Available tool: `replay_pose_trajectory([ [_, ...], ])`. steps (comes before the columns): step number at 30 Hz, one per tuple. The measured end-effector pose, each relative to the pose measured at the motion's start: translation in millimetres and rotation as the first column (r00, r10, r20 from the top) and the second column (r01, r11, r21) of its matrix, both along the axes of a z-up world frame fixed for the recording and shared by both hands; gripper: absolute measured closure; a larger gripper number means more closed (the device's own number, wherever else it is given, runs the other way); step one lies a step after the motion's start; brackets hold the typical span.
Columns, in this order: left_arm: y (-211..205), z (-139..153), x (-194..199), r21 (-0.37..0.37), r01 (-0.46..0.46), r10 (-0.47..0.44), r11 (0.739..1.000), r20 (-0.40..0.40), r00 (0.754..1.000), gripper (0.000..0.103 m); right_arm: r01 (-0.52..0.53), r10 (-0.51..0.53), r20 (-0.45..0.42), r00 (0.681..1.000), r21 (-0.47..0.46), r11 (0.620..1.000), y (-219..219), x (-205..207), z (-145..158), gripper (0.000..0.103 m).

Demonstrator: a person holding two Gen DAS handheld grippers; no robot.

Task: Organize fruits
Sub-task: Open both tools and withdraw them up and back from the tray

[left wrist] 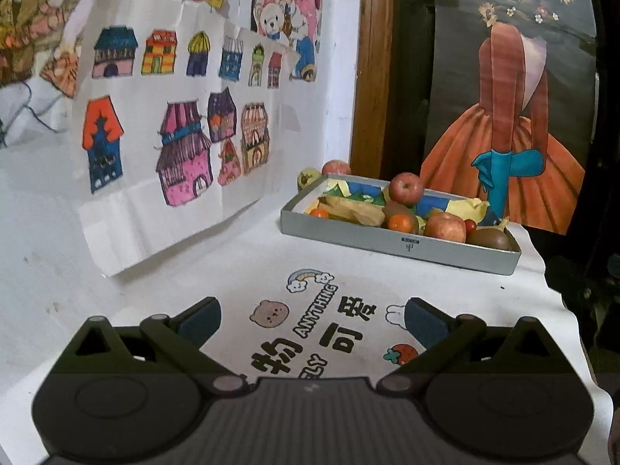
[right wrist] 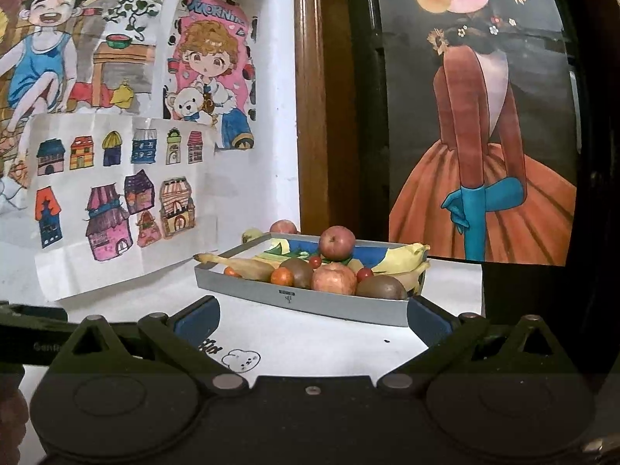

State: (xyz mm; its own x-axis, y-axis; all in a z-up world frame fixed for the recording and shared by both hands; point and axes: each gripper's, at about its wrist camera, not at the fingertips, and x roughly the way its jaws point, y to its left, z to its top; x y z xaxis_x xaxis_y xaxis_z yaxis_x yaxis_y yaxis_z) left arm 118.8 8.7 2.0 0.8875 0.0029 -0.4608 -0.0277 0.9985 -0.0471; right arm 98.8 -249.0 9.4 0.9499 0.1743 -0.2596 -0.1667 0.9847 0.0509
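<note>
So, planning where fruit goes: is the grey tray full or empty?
Nearly full: the grey tray holds apples, kiwis, bananas, small oranges and tomatoes.

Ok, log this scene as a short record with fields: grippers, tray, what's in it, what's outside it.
left gripper: open, empty, over the printed table cover
right gripper: open, empty, facing the tray
tray: grey, shallow, on the table by the wall
in tray: apples, kiwis, bananas, cherry tomatoes, small orange fruits
behind tray: red apple, yellowish fruit
</note>
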Motion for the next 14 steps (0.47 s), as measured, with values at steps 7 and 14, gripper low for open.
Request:
replay_pose_trajectory([
  [7,11,-7,9,-0.029,-0.015,0.015,0.999,-0.015,1.000,0.000,-0.003,0.003,-0.030,1.000,0.008,1.000,5,19,-8,0.001],
  [14,20,-9,13,-0.038,-0.046,0.045,0.998,-0.028,0.999,0.000,-0.029,0.029,-0.049,0.998,0.009,1.000,12,27,-12,0.001],
])
